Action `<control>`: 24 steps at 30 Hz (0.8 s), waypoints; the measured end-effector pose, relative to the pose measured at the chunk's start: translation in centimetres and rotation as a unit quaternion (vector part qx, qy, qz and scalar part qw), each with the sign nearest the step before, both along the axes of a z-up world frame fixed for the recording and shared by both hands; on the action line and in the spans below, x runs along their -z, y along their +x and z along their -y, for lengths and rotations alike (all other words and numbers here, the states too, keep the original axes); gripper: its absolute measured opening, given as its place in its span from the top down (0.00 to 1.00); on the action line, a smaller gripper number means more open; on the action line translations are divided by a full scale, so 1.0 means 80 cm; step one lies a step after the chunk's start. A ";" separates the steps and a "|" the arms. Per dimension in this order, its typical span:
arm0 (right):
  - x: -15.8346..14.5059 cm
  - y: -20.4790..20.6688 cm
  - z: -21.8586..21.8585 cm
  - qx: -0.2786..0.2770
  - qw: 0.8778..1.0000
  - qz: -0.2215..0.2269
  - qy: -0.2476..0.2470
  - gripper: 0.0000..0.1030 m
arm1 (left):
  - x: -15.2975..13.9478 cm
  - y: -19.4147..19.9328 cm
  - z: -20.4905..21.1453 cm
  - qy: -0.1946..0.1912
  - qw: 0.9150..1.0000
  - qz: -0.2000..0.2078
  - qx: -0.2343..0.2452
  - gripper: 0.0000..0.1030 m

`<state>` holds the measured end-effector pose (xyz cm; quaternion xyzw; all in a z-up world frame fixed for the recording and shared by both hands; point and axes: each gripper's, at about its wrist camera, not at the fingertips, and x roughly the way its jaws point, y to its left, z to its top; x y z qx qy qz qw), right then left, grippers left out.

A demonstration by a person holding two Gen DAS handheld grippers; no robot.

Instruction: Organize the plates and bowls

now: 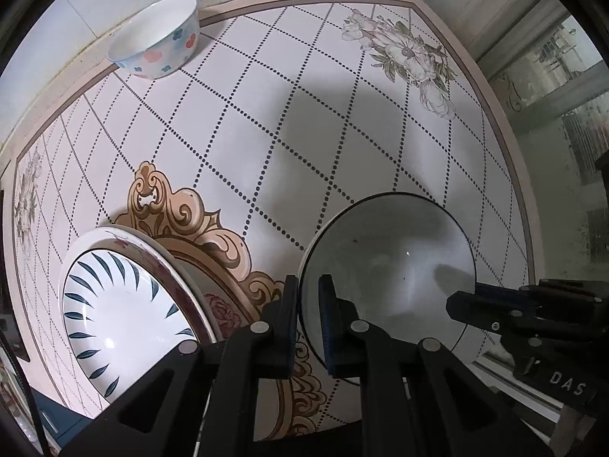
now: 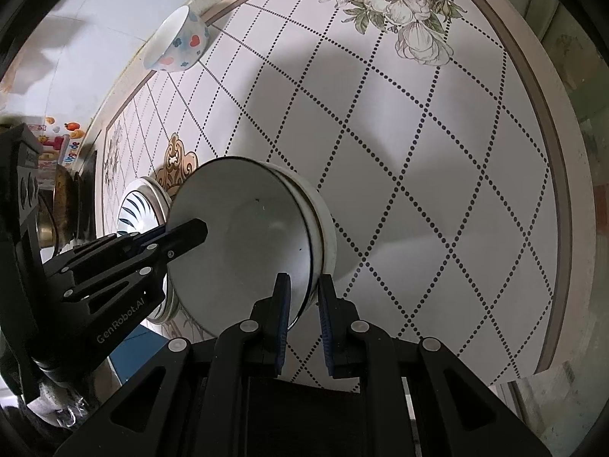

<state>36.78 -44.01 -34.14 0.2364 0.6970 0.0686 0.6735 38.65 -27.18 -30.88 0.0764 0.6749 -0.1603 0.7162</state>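
A white bowl with a dark rim hangs tilted above the table, and in the right wrist view it looks nested in a second white bowl. My left gripper is shut on its rim at one side. My right gripper is shut on the rim at the opposite side. A stack of plates with blue leaf strokes lies to the left. A small bowl with hearts and flowers stands at the far edge by the wall.
The tabletop has a dotted diamond pattern, a gold ornament and flower prints. A pale wall runs behind it. A glass-fronted cabinet stands at the right. A brass pot and other clutter sit past the table's left end.
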 end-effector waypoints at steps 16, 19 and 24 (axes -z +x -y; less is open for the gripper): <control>-0.086 0.169 0.013 0.023 0.993 0.109 0.048 0.51 | -0.065 0.154 -0.116 -0.098 0.983 0.020 -0.157 0.79; -0.074 0.237 -0.012 0.012 0.991 0.125 0.053 0.51 | -0.046 0.221 -0.160 -0.106 0.968 0.021 -0.226 0.79; -0.038 0.339 -0.068 -0.018 0.991 0.125 0.033 0.51 | -0.010 0.291 -0.196 -0.113 0.956 0.002 -0.271 0.79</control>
